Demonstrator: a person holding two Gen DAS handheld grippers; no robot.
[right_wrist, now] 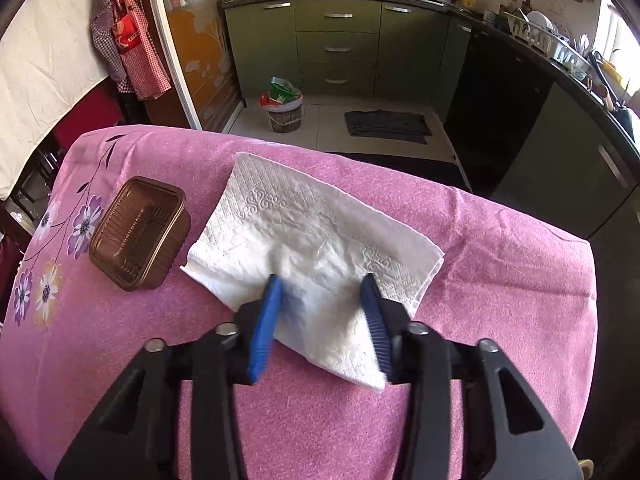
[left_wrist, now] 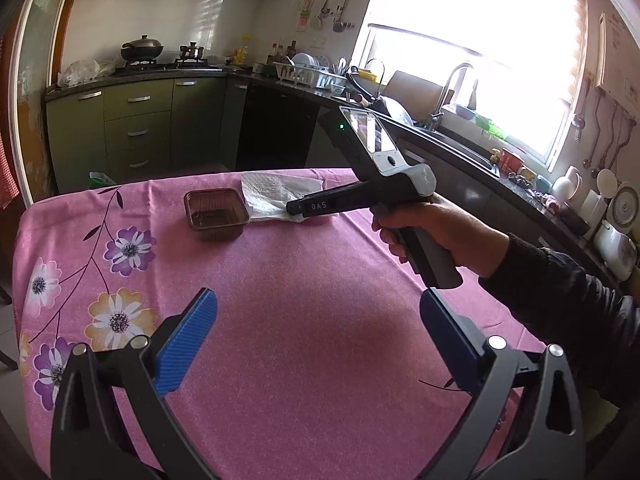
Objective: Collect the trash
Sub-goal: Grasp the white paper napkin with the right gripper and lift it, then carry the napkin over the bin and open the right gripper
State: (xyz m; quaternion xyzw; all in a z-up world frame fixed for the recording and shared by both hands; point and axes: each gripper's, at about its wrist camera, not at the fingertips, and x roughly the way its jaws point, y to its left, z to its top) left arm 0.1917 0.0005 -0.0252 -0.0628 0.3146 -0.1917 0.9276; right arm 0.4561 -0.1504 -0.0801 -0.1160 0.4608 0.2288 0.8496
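A white embossed paper napkin (right_wrist: 312,220) lies on the pink flowered tablecloth (right_wrist: 500,280) near the table's far edge. My right gripper (right_wrist: 322,280) points down onto its near part, and the blue pads have a rucked fold of napkin bunched between them and touching both. In the left wrist view a hand holds that right gripper (left_wrist: 294,208), tip on the napkin (left_wrist: 268,192). An empty brown plastic tray (right_wrist: 140,232) sits just left of the napkin. My left gripper (left_wrist: 320,300) hovers open over bare cloth nearer me, holding nothing.
A small waste bin (right_wrist: 285,108) stuffed with wrappers stands on the floor beyond the table, with a dark mat (right_wrist: 386,126) to its right. Green cabinets and a dark counter (left_wrist: 460,144) with a sink run along the back and right.
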